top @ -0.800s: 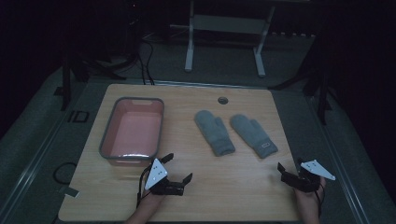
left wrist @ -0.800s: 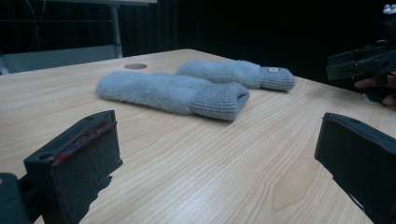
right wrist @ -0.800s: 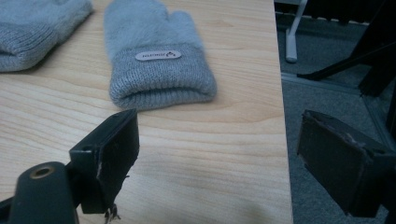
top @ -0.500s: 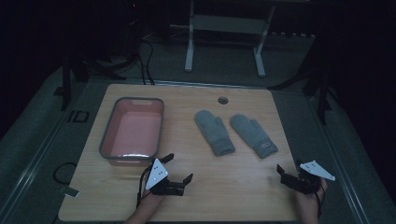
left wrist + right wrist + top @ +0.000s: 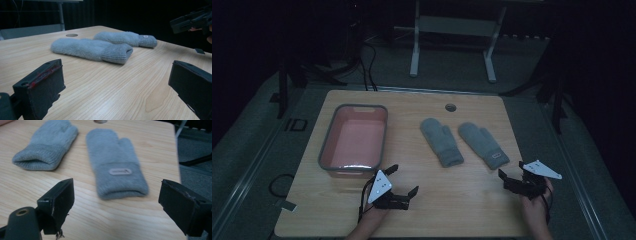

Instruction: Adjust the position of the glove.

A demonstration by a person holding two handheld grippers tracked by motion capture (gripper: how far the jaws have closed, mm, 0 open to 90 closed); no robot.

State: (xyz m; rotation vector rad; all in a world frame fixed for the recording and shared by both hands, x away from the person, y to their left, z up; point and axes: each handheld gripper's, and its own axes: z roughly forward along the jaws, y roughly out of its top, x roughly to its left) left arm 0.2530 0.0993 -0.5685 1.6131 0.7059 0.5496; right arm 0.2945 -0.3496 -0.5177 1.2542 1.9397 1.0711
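Note:
Two grey mittens lie side by side on the wooden table (image 5: 462,205): the left mitten (image 5: 441,141) and the right mitten (image 5: 483,144), which has a small label on its cuff (image 5: 120,171). My left gripper (image 5: 403,180) rests open near the front edge, its jaws pointing toward the left mitten (image 5: 92,48). At the front right corner my right gripper (image 5: 511,169) stands open, just short of the right mitten's cuff (image 5: 117,165). Nothing is between either pair of jaws.
A pink basin with a grey rim (image 5: 326,150) stands at the left of the table, just beyond my left gripper. A round hole (image 5: 450,107) sits near the table's back edge. The table's right edge (image 5: 532,150) runs close to my right gripper.
My right gripper has crept a little forward and left toward the right mitten. The left gripper and the mittens have stayed put.

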